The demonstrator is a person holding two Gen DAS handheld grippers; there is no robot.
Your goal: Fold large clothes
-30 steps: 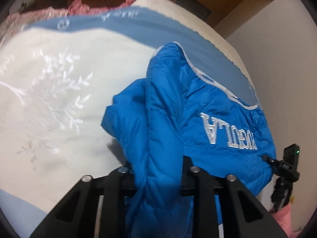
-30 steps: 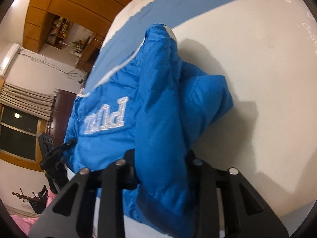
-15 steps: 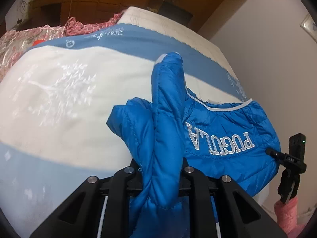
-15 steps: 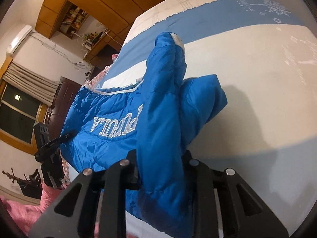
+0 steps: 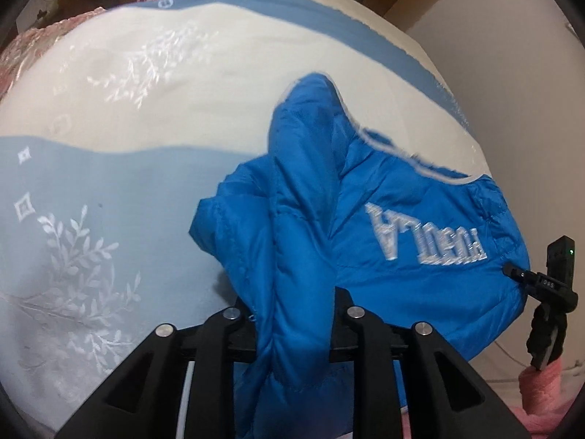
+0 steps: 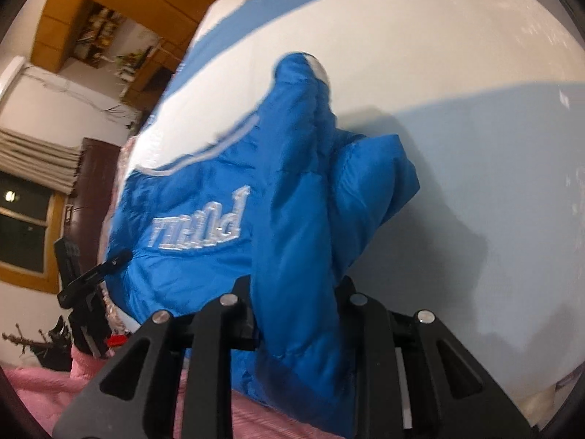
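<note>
Holding anything, the left gripper (image 5: 294, 314)?

Yes. A thick fold of the blue jacket (image 5: 365, 241) rises between its fingers at bottom centre of the left view, and both pads press on it. The jaws have just been opening a little, but the fold is pinched between them.

And the right gripper (image 6: 296, 303)?

Same story at bottom centre of its own view: jaws closed on another puffy fold of the jacket (image 6: 204, 267), with fabric bulging above and below the fingers.

Where does the jacket sit?

Over the bedspread (image 5: 146, 91), in the right half of the left view and the left half of the right view. The pinched folds stand up towards the middle of each frame, each ending in a rounded peak with a pale tip. The rest sags sideways between the two grippers.

Any markings?

White lettering (image 5: 427, 245) runs upside down at centre right in the left view. It shows again at centre left in the right view (image 6: 201, 226), blurred. A pale trim edges the jacket above it.

And the bedspread?

White and light blue bands, with a leafy pattern (image 5: 73, 256) at the lower left of the left view. In the right view it fills the right half (image 6: 475, 146), and the jacket casts a shadow on it.

Anything else?

Pink cloth (image 6: 256, 420) along the bottom edge of the right view, below the jacket.
</note>
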